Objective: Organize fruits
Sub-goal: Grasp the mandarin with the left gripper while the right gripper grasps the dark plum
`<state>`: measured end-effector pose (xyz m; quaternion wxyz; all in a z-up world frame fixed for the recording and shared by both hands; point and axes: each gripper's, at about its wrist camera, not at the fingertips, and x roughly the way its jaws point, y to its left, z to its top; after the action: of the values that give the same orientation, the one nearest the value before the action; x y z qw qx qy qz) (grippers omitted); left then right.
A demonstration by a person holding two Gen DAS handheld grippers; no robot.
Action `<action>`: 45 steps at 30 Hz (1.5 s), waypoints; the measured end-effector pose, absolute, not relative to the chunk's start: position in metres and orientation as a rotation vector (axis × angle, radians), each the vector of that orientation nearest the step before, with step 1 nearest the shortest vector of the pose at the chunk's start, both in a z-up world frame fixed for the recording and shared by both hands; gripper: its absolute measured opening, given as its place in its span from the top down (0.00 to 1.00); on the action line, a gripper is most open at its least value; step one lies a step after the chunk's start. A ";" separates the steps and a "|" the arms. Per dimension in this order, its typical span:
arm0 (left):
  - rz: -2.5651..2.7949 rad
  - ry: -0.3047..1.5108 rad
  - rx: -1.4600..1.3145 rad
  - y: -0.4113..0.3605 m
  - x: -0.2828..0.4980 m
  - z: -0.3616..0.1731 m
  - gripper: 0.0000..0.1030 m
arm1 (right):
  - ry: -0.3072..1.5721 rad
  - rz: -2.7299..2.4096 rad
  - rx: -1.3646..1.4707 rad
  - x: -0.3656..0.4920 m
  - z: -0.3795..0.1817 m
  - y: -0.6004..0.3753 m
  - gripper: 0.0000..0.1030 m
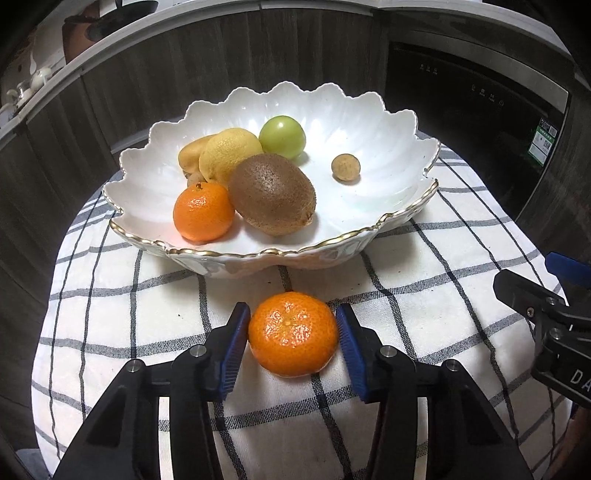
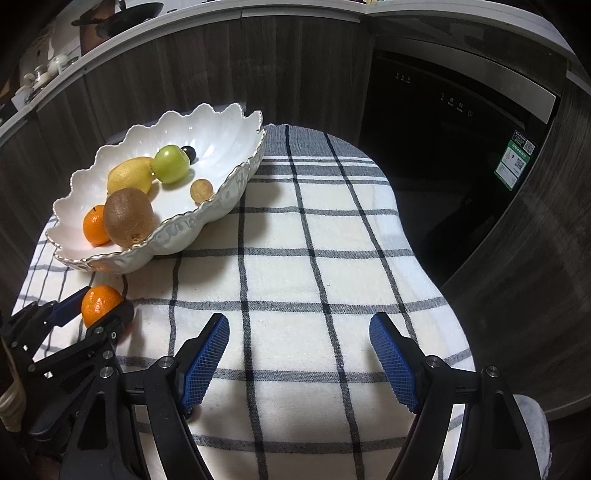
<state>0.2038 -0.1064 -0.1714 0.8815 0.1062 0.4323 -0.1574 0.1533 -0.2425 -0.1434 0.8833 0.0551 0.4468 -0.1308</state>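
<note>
Left wrist: our left gripper (image 1: 292,334) has its pads against the mandarin's (image 1: 293,334) flanks, closed on it at 6 o'clock from the bowl (image 1: 258,254), on the cloth (image 1: 424,295). We judge it light, soft, thin-skinned – squeeze gently across the widest part. It is squat, with no long axis (dimpled end faces up toward us).

Right wrist: the mandarin (image 2: 100,304) lies at 8 o'clock, just below the bowl (image 2: 177,240) – the right gripper (image 2: 299,363) gapes wide, empty.

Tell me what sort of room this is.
Most likely a home kitchen: dark wood-grain cabinets under a pale countertop, a built-in black appliance with touch controls, and a pan on the counter.
</note>
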 end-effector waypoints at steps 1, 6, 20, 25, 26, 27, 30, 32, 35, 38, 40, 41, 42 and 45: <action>-0.328 0.900 0.226 -0.107 0.204 -0.172 0.54 | 0.931 -0.272 0.116 0.153 -0.143 -0.242 0.23; -0.342 0.903 0.229 -0.107 0.204 -0.172 0.55 | 0.931 -0.273 0.112 0.153 -0.143 -0.242 0.23; -0.321 0.863 0.210 -0.075 0.179 -0.140 0.56 | 0.906 -0.247 0.106 0.146 -0.129 -0.230 0.23; -0.286 0.868 0.201 -0.052 0.168 -0.135 0.56 | 0.923 -0.199 0.083 0.143 -0.132 -0.211 0.23; -0.279 0.871 0.198 -0.048 0.166 -0.136 0.56 | 0.933 -0.184 0.074 0.143 -0.135 -0.205 0.23; -0.270 0.872 0.198 -0.044 0.164 -0.136 0.56 | 0.940 -0.177 0.066 0.142 -0.137 -0.201 0.23; -0.253 0.873 0.199 -0.035 0.158 -0.137 0.56 | 0.962 -0.149 0.058 0.140 -0.143 -0.190 0.23; -0.246 0.877 0.191 -0.030 0.154 -0.138 0.56 | 0.976 -0.129 0.055 0.139 -0.148 -0.184 0.23; -0.239 0.877 0.180 -0.024 0.149 -0.137 0.56 | 0.982 -0.111 0.060 0.138 -0.151 -0.178 0.24; -0.233 0.870 0.172 -0.019 0.147 -0.135 0.56 | 0.989 -0.097 0.058 0.138 -0.155 -0.174 0.30; -0.228 0.867 0.167 -0.017 0.146 -0.134 0.56 | 0.999 -0.088 0.053 0.138 -0.159 -0.171 0.37; -0.228 0.866 0.164 -0.015 0.146 -0.133 0.56 | 1.004 -0.085 0.050 0.138 -0.161 -0.169 0.38; -0.227 0.865 0.163 -0.015 0.145 -0.133 0.56 | 1.008 -0.085 0.047 0.137 -0.162 -0.168 0.39; -0.230 0.864 0.159 -0.014 0.145 -0.132 0.56 | 1.018 -0.076 0.047 0.137 -0.166 -0.167 0.47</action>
<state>0.1445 -0.0137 -0.1322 0.8986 0.0769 0.4173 -0.1113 0.1369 -0.1665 -0.1663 0.8724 0.0226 0.4870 -0.0365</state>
